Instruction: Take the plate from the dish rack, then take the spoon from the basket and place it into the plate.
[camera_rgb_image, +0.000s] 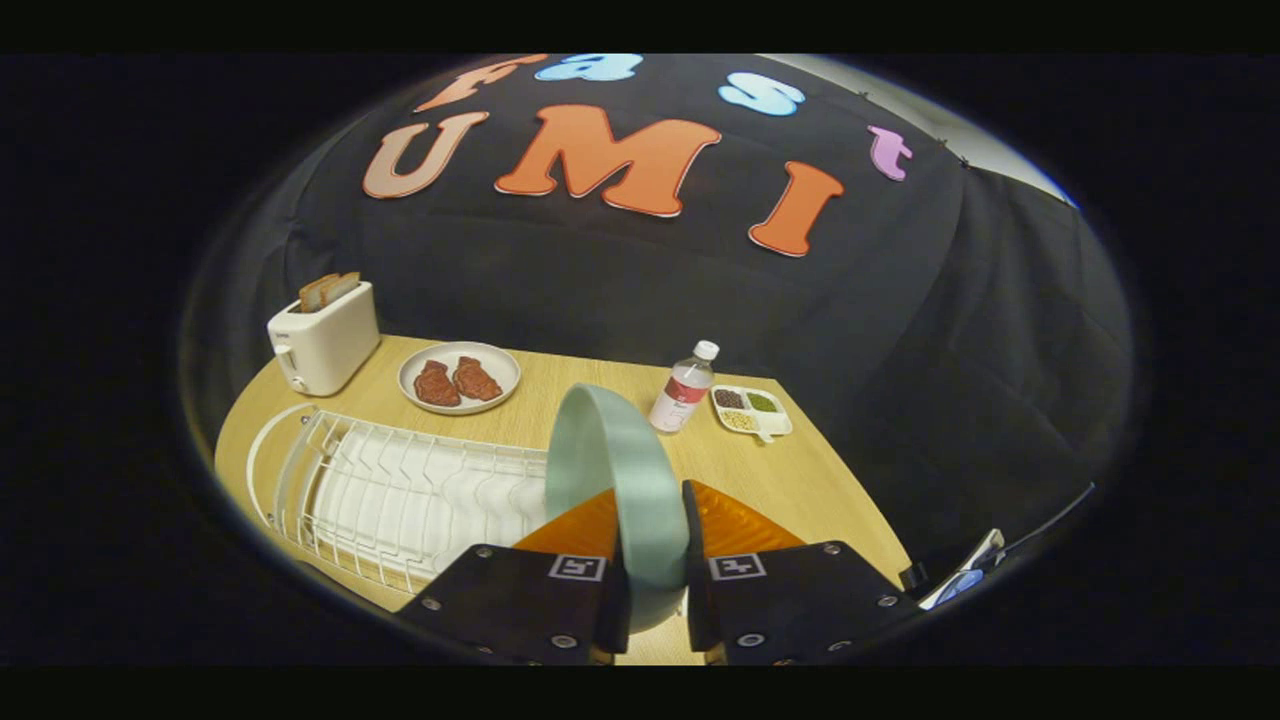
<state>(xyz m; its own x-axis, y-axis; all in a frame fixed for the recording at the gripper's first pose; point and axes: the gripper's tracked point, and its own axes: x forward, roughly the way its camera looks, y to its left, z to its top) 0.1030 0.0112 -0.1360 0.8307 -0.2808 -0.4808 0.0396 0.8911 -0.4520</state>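
A pale green plate (620, 470) stands on edge between my fingers, held up above the wooden table (800, 480). My gripper (655, 560) is shut on the plate's rim, one finger on each face. The white wire dish rack (400, 495) lies to the left of the fingers, its slots bare. The lower part of the plate is hidden behind the fingers.
Beyond the rack a white toaster (325, 340) holds bread slices. A white plate with two pieces of meat (458, 378) sits next to it. A clear bottle with a red label (684, 388) and a small divided dish of seeds (750, 410) stand ahead on the right.
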